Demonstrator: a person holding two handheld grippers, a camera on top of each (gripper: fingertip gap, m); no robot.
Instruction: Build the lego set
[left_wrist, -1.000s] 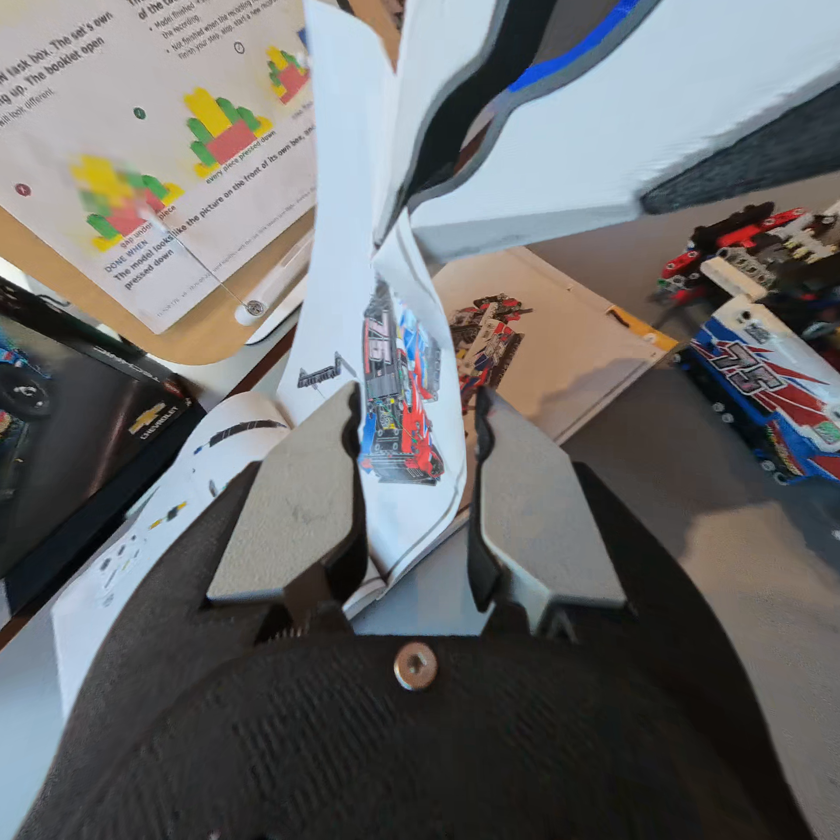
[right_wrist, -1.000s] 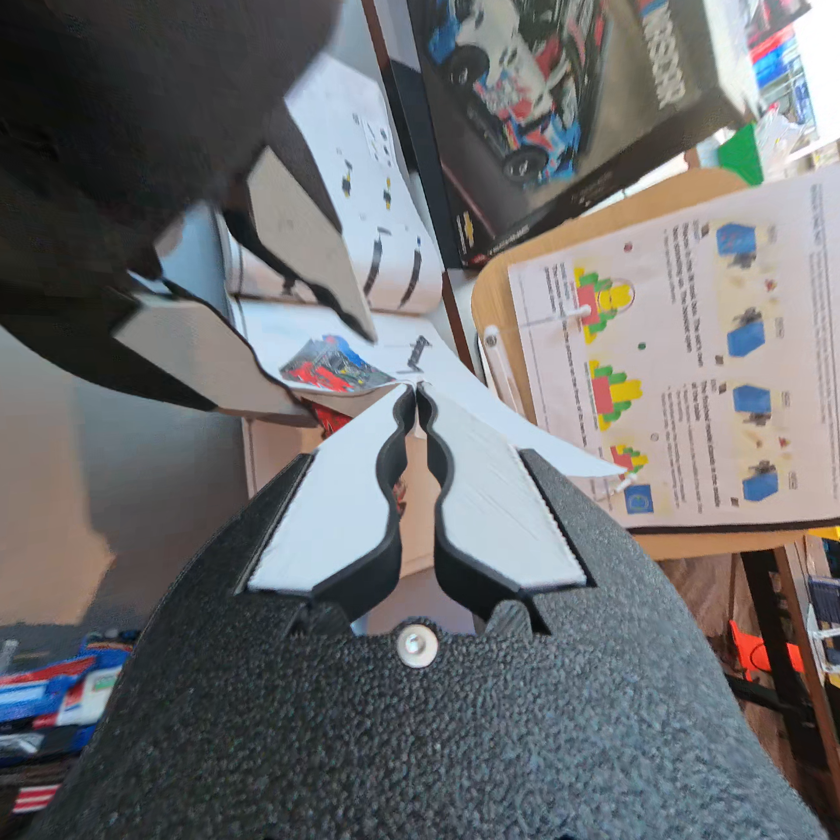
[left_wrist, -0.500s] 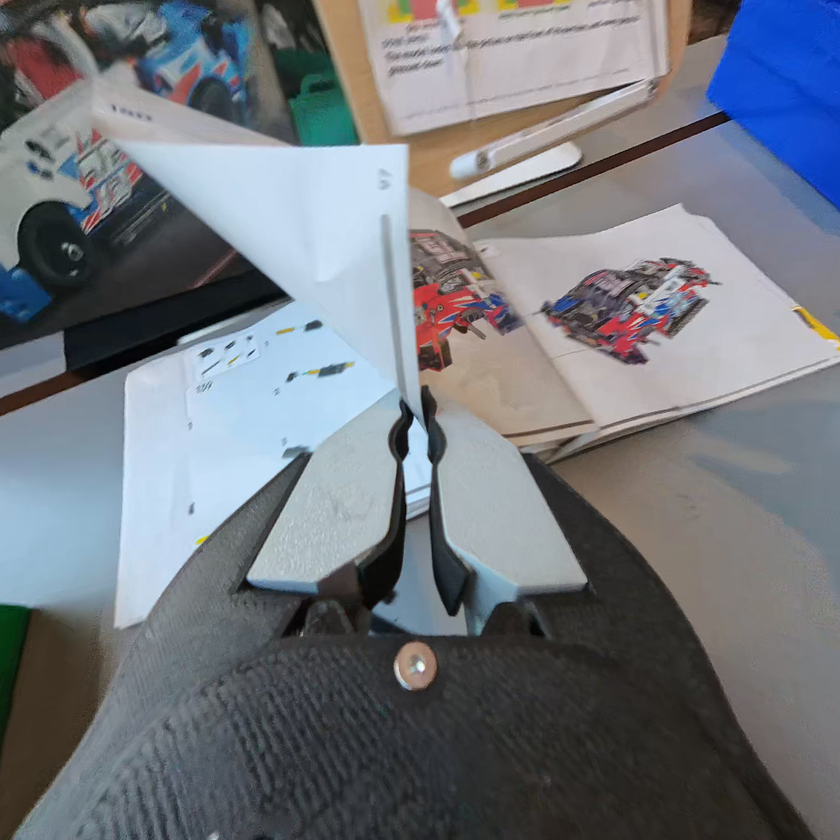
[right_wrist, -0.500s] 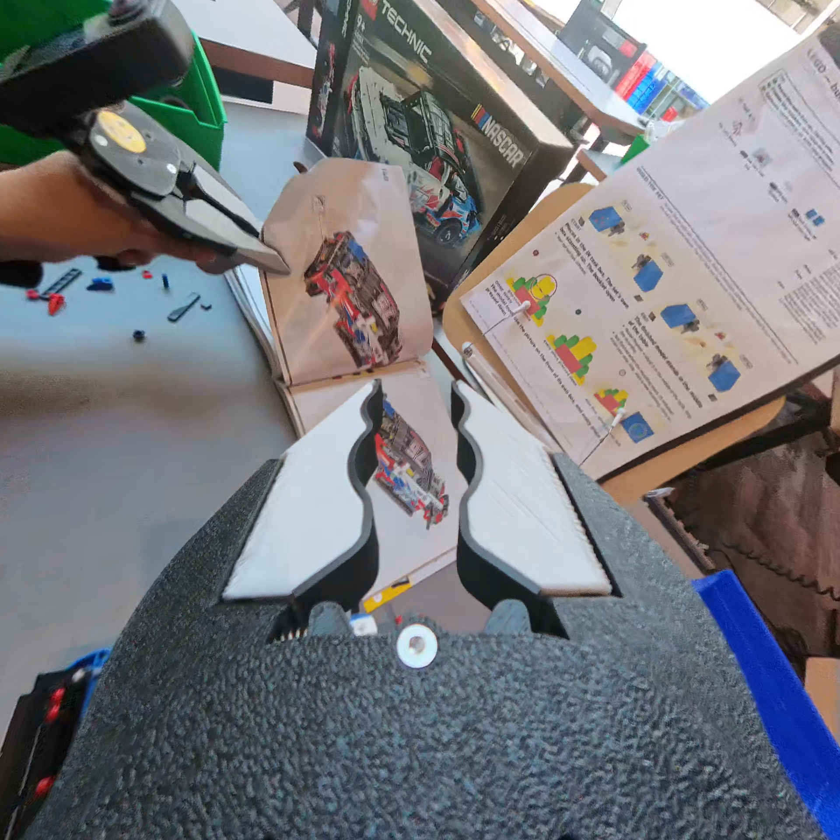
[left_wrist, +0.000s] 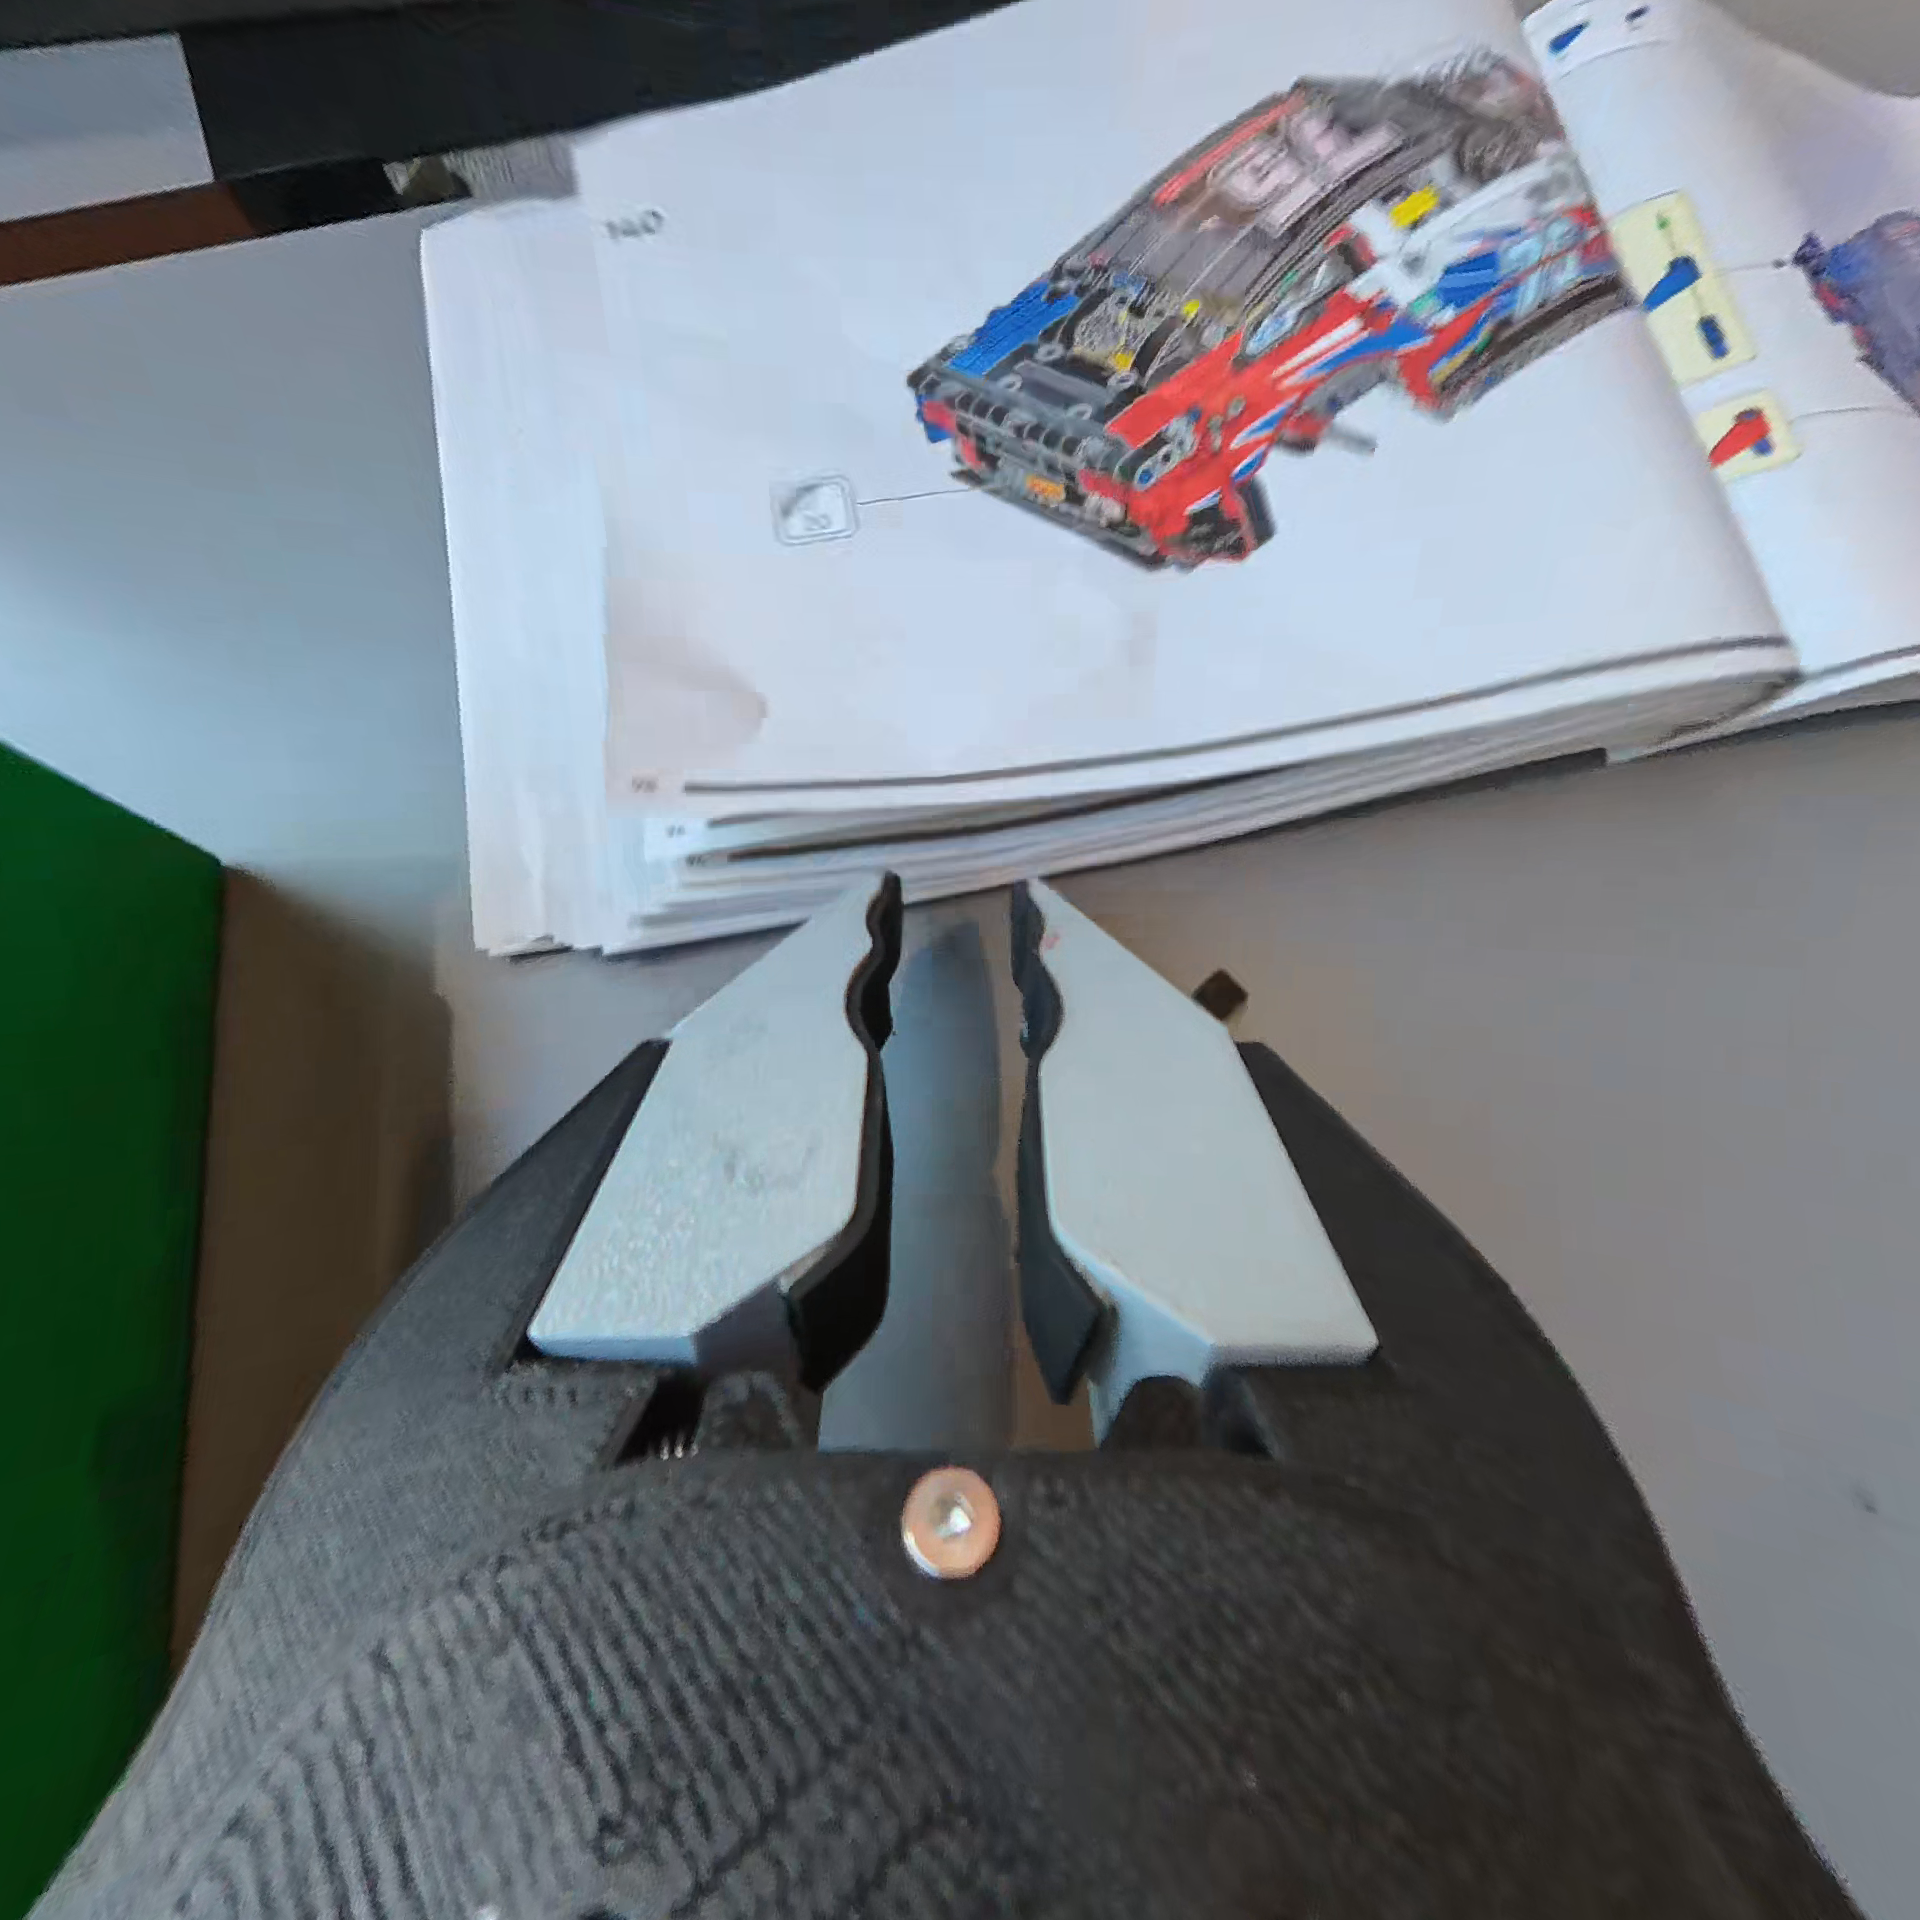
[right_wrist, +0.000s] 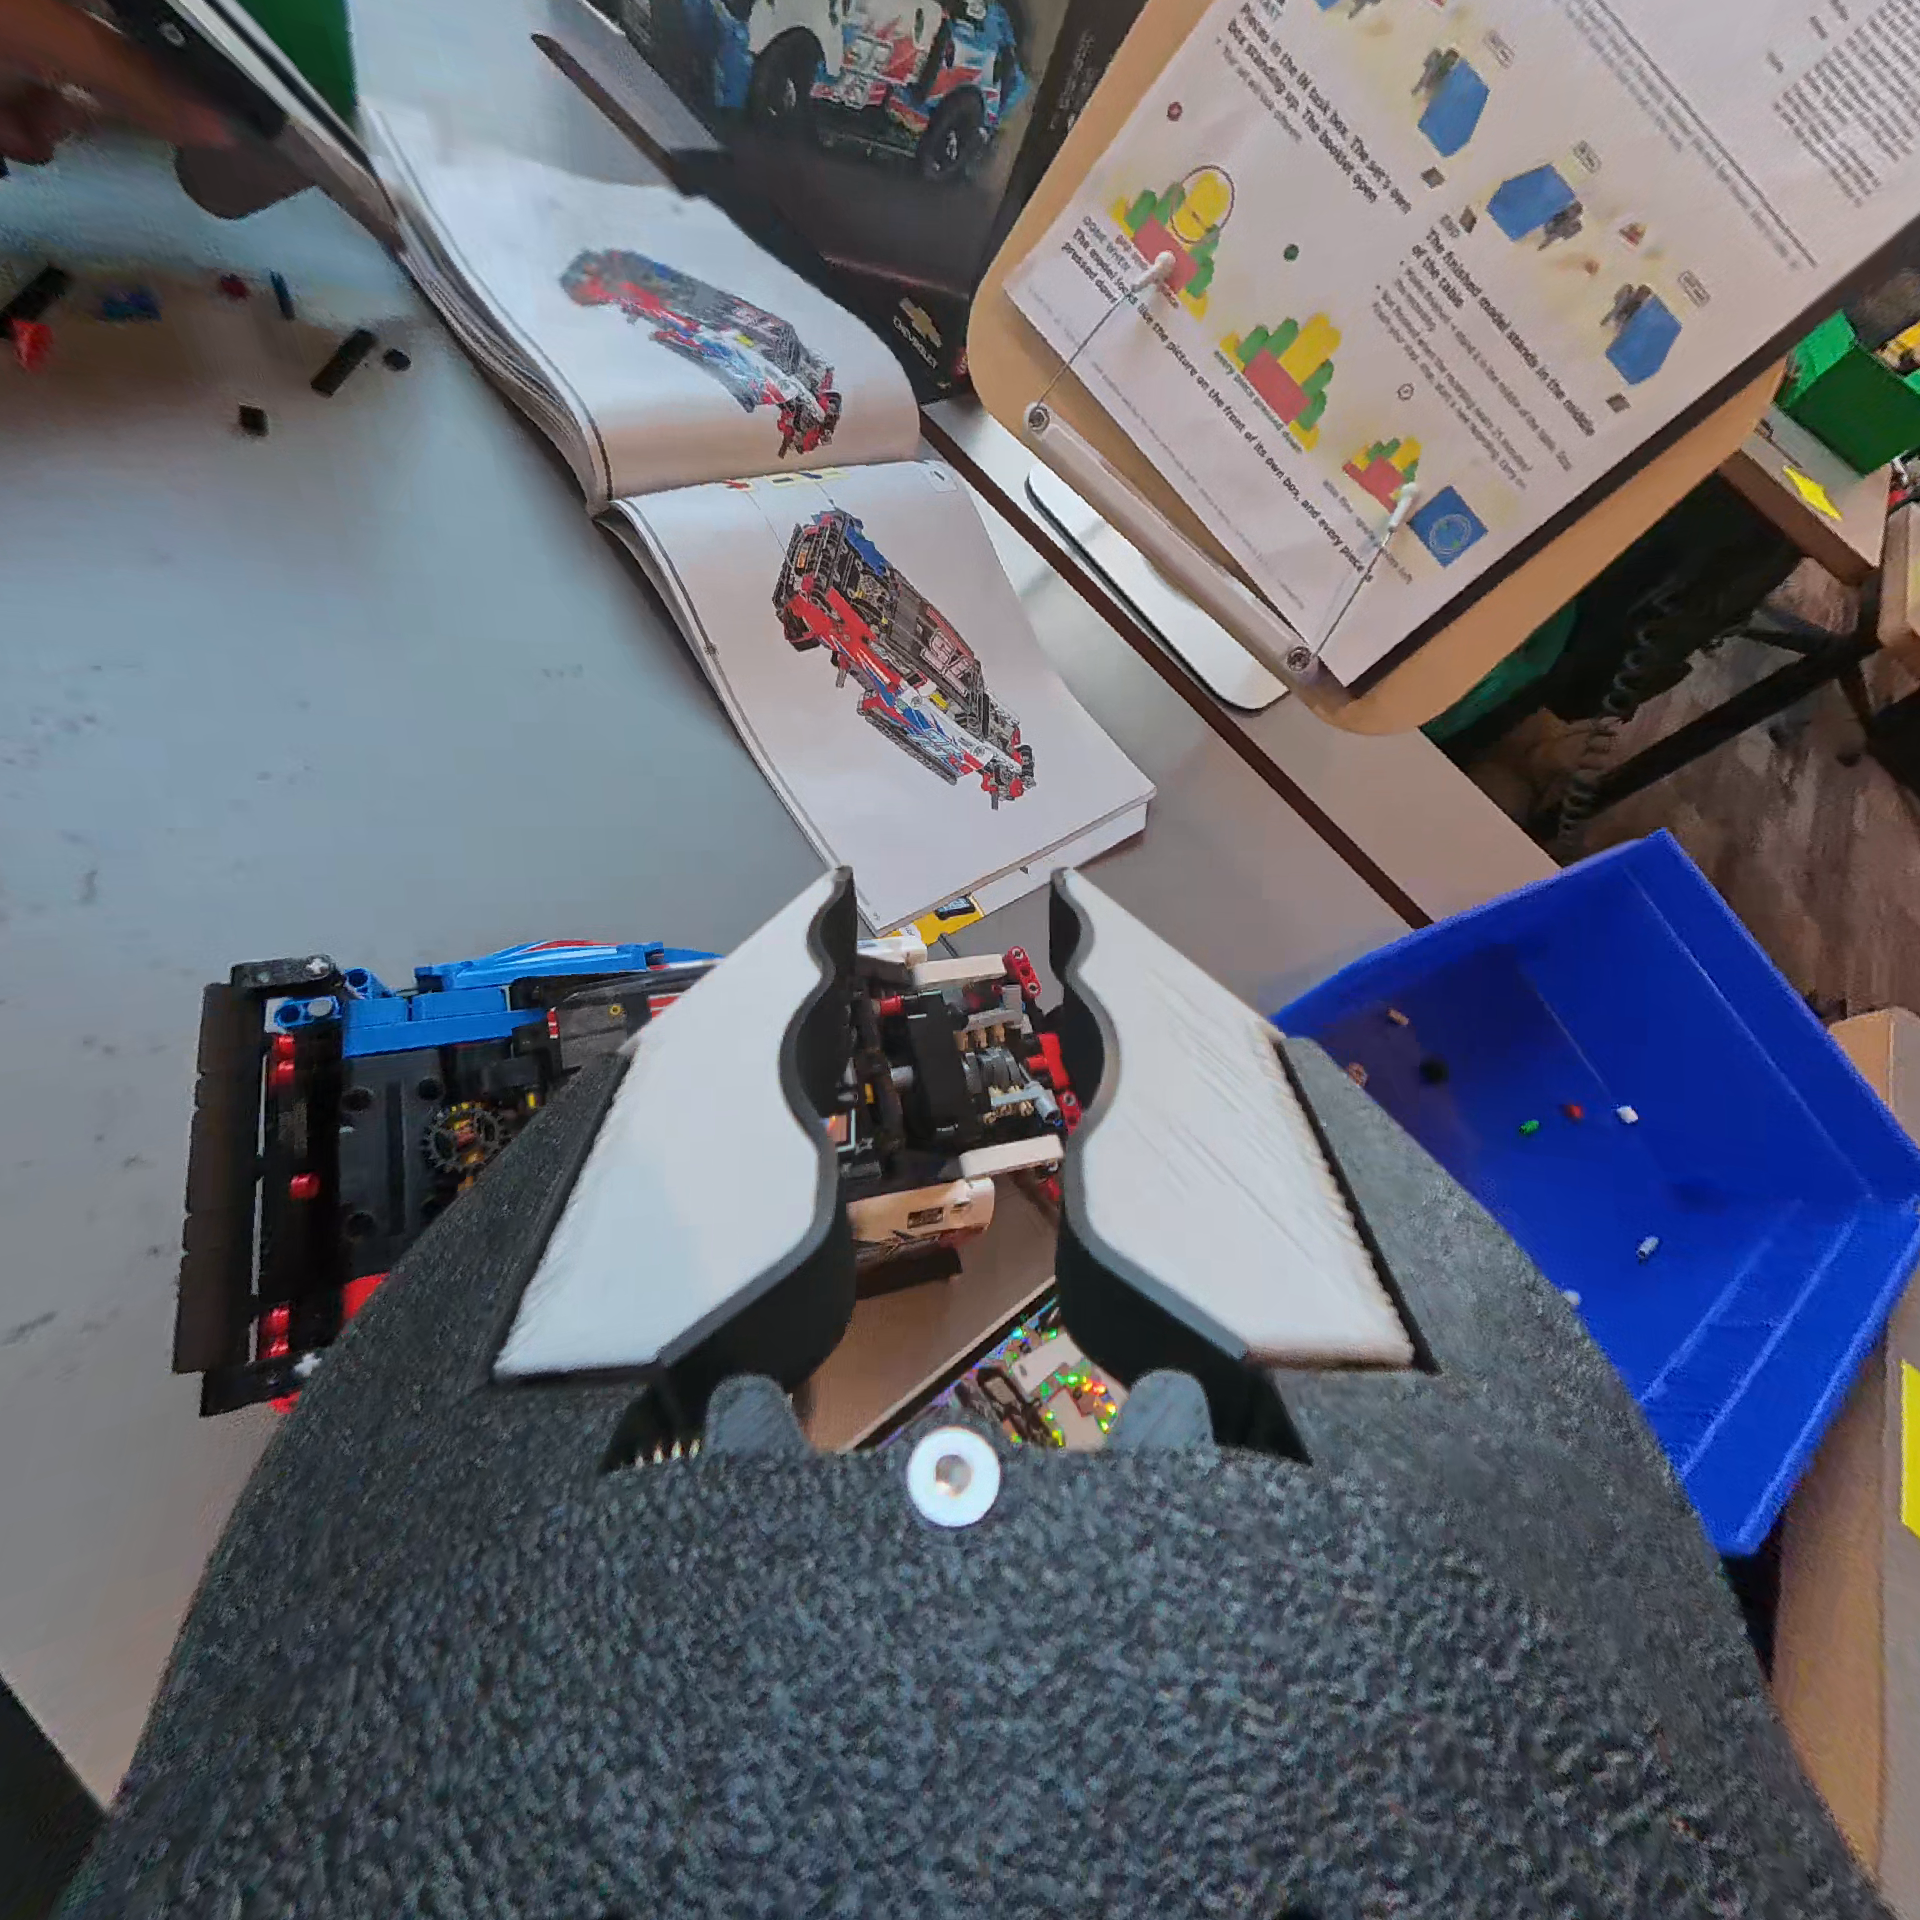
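the left gripper (left_wrist: 954, 902) hangs just short of the near edge of the open instruction booklet (left_wrist: 1039, 644), which lies flat on the grey table (left_wrist: 1558, 1039). its jaws stand a little apart with a narrow gap between them, and nothing is held there. the page facing it carries a printed picture of a red, blue and black car; the view is blurred, so finer detail cannot be told. a small dark piece (left_wrist: 1218, 992) lies on the table just beside the gripper's right finger, and a green bin (left_wrist: 94, 1247) fills the left edge of the view.

the right gripper (right_wrist: 951, 902) is spread wider — its jaws are clearly parted and empty. it hovers above the partly built lego car (right_wrist: 343, 1122), a black, blue and red frame with white panels that sits on the table near its front edge, between the booklet (right_wrist: 914, 665) and the camera. part of the car shows through the gap between the fingers.

beyond the booklet stands the dark set box (right_wrist: 831, 73) with a car printed on it. to its right a wooden stand (right_wrist: 997, 301) holds a printed sheet (right_wrist: 1455, 260) with coloured brick drawings. a blue bin (right_wrist: 1683, 1122) with a few tiny pieces inside sits off the table's right side. loose small pieces (right_wrist: 343, 358) — black, red, blue — are scattered on the table at the far left, near the left gripper (right_wrist: 270, 135), which is blurred there.
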